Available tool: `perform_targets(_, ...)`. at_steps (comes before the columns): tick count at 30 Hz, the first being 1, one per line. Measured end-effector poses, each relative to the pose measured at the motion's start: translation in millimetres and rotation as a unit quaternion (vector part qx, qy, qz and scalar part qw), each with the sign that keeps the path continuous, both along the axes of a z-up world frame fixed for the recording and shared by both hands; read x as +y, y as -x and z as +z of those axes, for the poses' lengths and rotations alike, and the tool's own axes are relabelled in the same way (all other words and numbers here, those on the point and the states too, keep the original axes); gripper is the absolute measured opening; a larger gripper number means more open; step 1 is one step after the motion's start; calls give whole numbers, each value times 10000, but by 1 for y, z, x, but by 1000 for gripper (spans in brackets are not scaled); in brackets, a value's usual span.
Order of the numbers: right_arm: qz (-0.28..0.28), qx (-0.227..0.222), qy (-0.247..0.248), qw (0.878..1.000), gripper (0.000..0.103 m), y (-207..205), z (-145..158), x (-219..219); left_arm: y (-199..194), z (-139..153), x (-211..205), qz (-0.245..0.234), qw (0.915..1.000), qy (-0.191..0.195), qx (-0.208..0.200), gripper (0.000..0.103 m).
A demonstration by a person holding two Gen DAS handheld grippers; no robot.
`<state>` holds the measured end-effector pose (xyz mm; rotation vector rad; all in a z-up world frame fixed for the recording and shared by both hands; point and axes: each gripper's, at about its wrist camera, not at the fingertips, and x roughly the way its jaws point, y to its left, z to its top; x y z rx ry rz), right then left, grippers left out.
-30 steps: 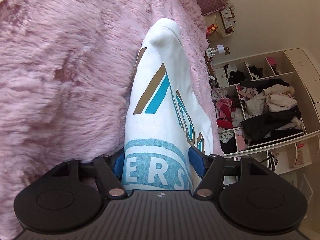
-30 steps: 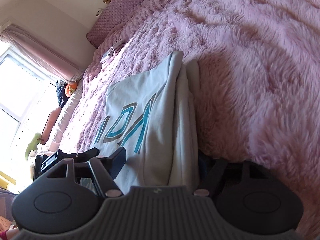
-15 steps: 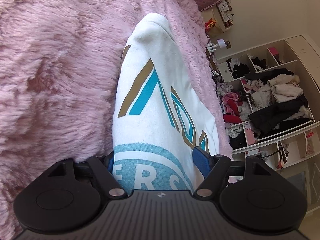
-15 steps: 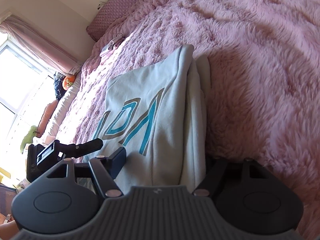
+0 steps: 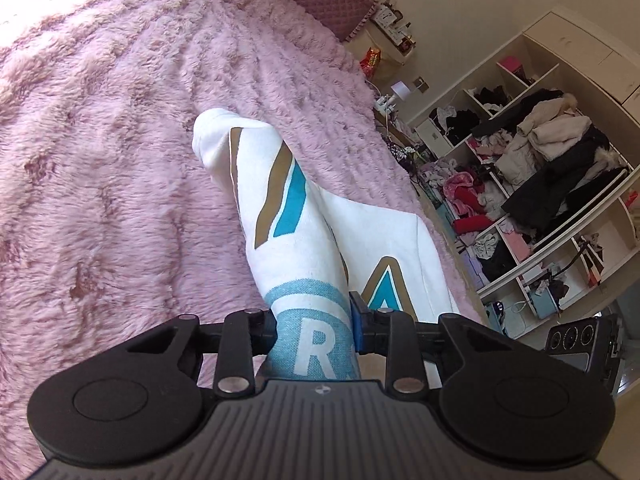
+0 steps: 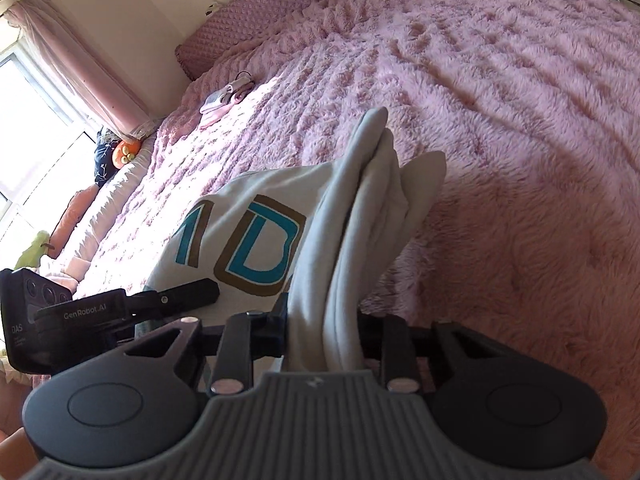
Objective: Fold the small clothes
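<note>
The soft, floppy sweatshirt (image 5: 288,216) was pinched at its edges by both grippers' (image 5: 312,332) (image 6: 322,334) just-closed fingers.

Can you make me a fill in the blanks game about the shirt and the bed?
1. The white shirt has brown and ____ letters.
2. The fluffy blanket on the bed is ____.
3. The left gripper and the right gripper are both shut on the ____.

Missing words: blue; pink; shirt
</note>
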<state>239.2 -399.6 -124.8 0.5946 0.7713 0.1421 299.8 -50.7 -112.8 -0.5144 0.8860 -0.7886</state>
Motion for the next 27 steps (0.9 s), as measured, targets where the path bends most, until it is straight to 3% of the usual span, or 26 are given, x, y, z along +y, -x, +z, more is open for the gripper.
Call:
perform_targets(6, 356, -351, -255, 9984, 22, 4, 45, 47, 13, 56, 56, 357, 9985, 125, -394, 33)
perform_targets(11, 730, -477, -336, 9956, 22, 4, 62, 99, 29, 70, 107, 674, 9972, 46, -310, 33)
perform_targets(16, 925, -392, -565, 9933, 21, 12, 60, 136, 46, 57, 143, 830, 9963, 67, -203, 33)
perform_targets(21, 1087, -189, -483, 9927, 19, 16, 46, 155, 44, 20, 164, 984, 9951, 84, 107, 33)
perform_targets(27, 859, 344, -333, 9951, 17, 14, -11, 152, 30, -29, 166, 1001, 9939, -104, 451, 33)
